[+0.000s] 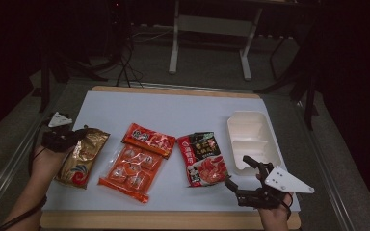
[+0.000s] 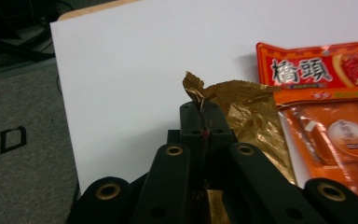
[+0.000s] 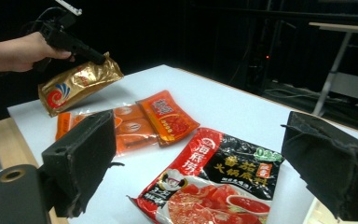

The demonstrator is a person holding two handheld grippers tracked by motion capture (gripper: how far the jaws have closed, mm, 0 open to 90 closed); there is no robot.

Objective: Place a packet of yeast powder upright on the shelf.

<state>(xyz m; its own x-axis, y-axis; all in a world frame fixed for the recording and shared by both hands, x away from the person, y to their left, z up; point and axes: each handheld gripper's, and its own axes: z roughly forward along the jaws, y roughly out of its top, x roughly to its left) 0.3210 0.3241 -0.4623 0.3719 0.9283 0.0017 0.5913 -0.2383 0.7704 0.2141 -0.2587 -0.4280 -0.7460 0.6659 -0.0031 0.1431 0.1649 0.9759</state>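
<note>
My left gripper (image 1: 78,134) is shut on the crimped top edge of a gold foil packet (image 1: 83,158) at the table's left side. The left gripper view looks along the jaws (image 2: 204,117) pinching that gold foil packet (image 2: 254,119). From the right gripper view the gold packet (image 3: 77,83) hangs tilted above the white table, held by the left gripper (image 3: 97,58). Near the front right edge my right gripper (image 1: 237,171) stands open, nothing between its pads (image 3: 81,158). Just beyond it lies a red and black packet (image 1: 202,159) (image 3: 214,182).
A red-orange packet (image 1: 148,139) lies over a clear orange pack (image 1: 130,174) of several small portions in the middle. A white two-compartment tray (image 1: 232,139) sits at the right, empty. The white table top (image 1: 173,108) is bare toward the back. Table legs and cables stand beyond.
</note>
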